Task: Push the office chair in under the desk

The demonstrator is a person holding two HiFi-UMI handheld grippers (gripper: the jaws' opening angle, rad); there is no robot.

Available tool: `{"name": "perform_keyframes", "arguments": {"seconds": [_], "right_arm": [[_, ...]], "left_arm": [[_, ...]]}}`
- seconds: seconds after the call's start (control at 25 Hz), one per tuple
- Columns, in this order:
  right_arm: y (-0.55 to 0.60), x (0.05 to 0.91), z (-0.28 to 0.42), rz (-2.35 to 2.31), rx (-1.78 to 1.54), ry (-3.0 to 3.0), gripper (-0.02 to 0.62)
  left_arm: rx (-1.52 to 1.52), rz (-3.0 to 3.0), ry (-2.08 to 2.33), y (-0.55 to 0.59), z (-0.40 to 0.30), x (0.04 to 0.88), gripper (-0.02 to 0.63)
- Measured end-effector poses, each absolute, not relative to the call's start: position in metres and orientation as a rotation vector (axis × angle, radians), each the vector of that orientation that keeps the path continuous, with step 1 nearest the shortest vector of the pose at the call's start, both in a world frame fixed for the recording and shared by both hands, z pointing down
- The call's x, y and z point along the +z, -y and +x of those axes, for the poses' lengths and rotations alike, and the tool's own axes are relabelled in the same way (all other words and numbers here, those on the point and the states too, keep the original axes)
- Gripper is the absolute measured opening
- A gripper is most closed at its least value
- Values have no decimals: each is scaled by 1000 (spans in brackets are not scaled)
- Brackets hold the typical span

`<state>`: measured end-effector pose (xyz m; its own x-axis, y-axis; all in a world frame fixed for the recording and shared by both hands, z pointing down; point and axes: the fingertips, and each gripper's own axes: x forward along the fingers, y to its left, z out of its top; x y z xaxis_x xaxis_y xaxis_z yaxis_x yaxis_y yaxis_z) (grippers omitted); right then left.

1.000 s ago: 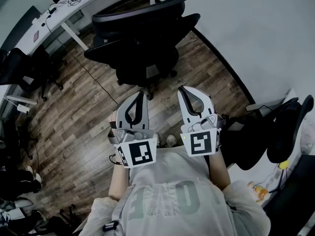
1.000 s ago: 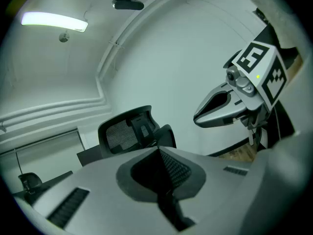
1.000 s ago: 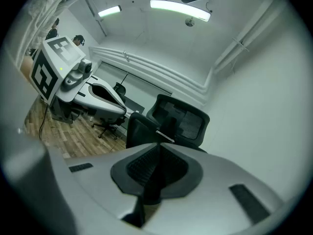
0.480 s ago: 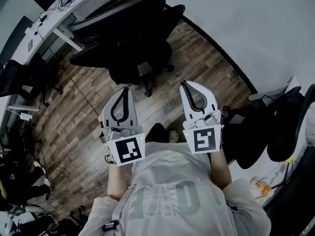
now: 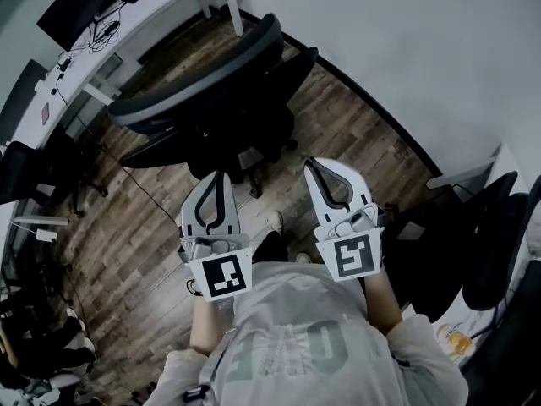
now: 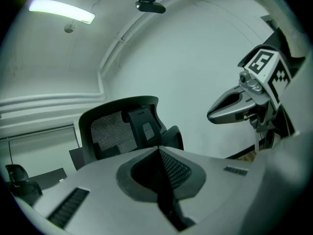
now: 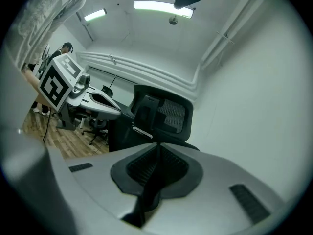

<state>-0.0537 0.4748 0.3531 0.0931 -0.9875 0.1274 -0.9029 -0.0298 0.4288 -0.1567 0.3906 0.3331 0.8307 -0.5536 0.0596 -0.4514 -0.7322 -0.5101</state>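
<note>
Office chair [image 5: 221,108], black with a mesh backrest [image 5: 203,74], stands on the wooden floor [image 5: 355,125] between the person and the white worktop [image 5: 152,15], near it but not yet under it. Left tool [image 5: 221,176] and right tool [image 5: 311,164] hover side by side just short of the chair, each with jaws closed together on nothing. The chair probably rolls and swivels freely, bulky yet easy to shove. Mesh would give, so the stiff top rim of the backrest, pushed evenly on both sides, looks the best contact.
</note>
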Motion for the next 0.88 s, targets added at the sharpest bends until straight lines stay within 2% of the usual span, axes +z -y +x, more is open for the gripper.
{"name": "perform_keyframes", "arguments": {"seconds": [0.44, 0.88], "right_arm": [[-364, 337, -44, 1912, -307, 1883, 32], [-334, 351, -31, 1816, -260, 1999, 32]], "left_arm": [[-316, -2606, -700, -316, -150, 339, 17], [-404, -2575, -817, -288, -151, 344, 17]]}}
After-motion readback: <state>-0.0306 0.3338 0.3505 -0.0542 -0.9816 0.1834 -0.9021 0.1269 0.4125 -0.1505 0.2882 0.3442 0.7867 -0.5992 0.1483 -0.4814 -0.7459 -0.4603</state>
